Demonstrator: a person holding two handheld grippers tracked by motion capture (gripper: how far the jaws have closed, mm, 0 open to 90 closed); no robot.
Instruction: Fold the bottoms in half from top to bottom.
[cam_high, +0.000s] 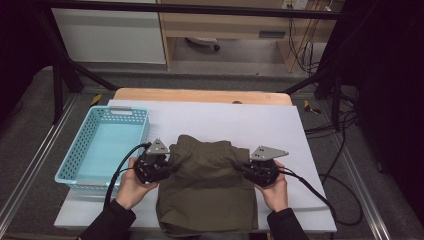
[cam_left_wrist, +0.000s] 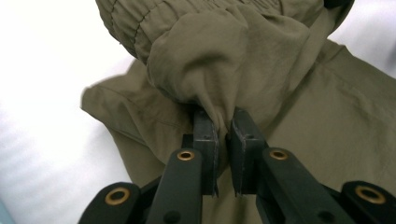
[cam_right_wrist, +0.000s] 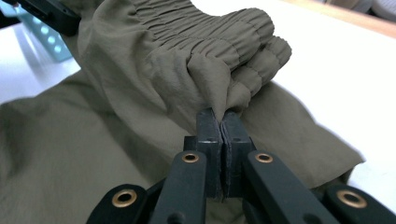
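An olive-green pair of shorts (cam_high: 207, 187) lies on the white sheet (cam_high: 280, 130), its elastic waistband (cam_high: 205, 147) folded over toward the person. My left gripper (cam_high: 167, 167) pinches the fabric at the left side of the fold; in the left gripper view its jaws stand close together around a bunched ridge of the shorts (cam_left_wrist: 224, 60). My right gripper (cam_high: 247, 170) grips the right side; in the right gripper view the jaws press together on a pleat of the shorts (cam_right_wrist: 196, 60) below the gathered waistband (cam_right_wrist: 224, 32). A hand holds each gripper.
A light blue perforated basket (cam_high: 85, 150) stands on the sheet to the left of the shorts, beside my left gripper. The wooden table edge (cam_high: 200, 95) runs along the back. Black cables (cam_high: 320, 195) trail from the grippers, and more lie on the floor at the right.
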